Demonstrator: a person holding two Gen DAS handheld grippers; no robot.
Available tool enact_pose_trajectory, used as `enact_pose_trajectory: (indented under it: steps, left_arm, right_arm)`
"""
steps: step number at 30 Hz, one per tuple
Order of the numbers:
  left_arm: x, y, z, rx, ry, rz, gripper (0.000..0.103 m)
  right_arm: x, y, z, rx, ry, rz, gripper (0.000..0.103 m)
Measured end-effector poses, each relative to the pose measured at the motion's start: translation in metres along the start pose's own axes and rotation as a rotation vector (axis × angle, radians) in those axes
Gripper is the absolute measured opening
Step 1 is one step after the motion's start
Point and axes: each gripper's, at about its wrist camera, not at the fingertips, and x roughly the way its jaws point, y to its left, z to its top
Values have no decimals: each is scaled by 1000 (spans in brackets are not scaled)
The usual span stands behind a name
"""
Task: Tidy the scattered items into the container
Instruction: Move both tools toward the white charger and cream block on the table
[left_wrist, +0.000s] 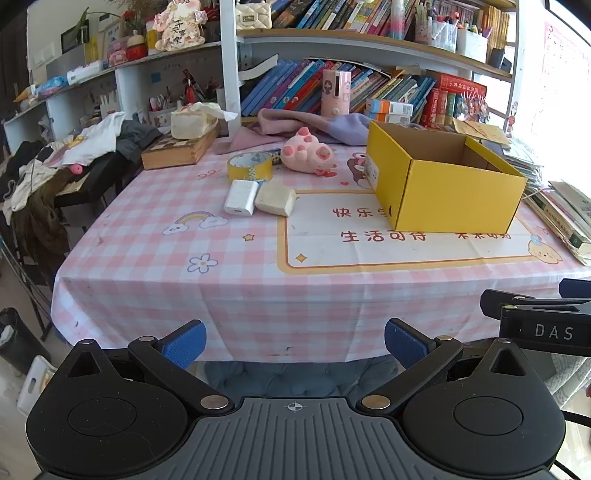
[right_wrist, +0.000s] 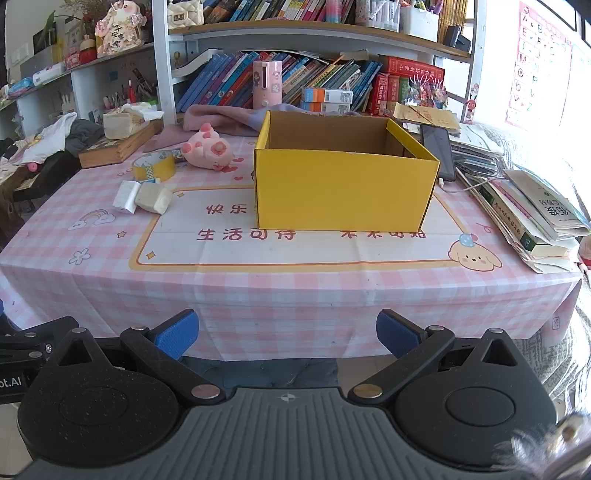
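Note:
An open yellow cardboard box (left_wrist: 454, 192) (right_wrist: 343, 192) stands on the pink checked tablecloth, empty as far as I can see. Left of it lie a white charger block (left_wrist: 241, 197) (right_wrist: 125, 196), a cream block (left_wrist: 276, 199) (right_wrist: 153, 197) touching it, a roll of yellow tape (left_wrist: 250, 166) (right_wrist: 154, 164) and a pink plush paw (left_wrist: 306, 152) (right_wrist: 208, 147). My left gripper (left_wrist: 294, 345) hangs open before the table's front edge, nothing between its blue pads. My right gripper (right_wrist: 287, 334) is also open and empty, facing the box from the front.
Stacked books and papers (right_wrist: 532, 214) crowd the table's right edge, with a black phone (right_wrist: 437, 151) beside the box. A wooden box (left_wrist: 177, 149) with a tissue pack sits back left. Pink cloth (left_wrist: 295, 123) and bookshelves line the back. Clothes pile on a chair (left_wrist: 74, 155) left.

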Motion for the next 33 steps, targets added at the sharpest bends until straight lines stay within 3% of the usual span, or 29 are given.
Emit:
enact_pose_trajectory:
  steps: [33]
  left_arm:
    - [0, 6, 0, -13, 17, 0, 103]
  right_arm:
    - [-2, 4, -3, -1, 1, 2, 103]
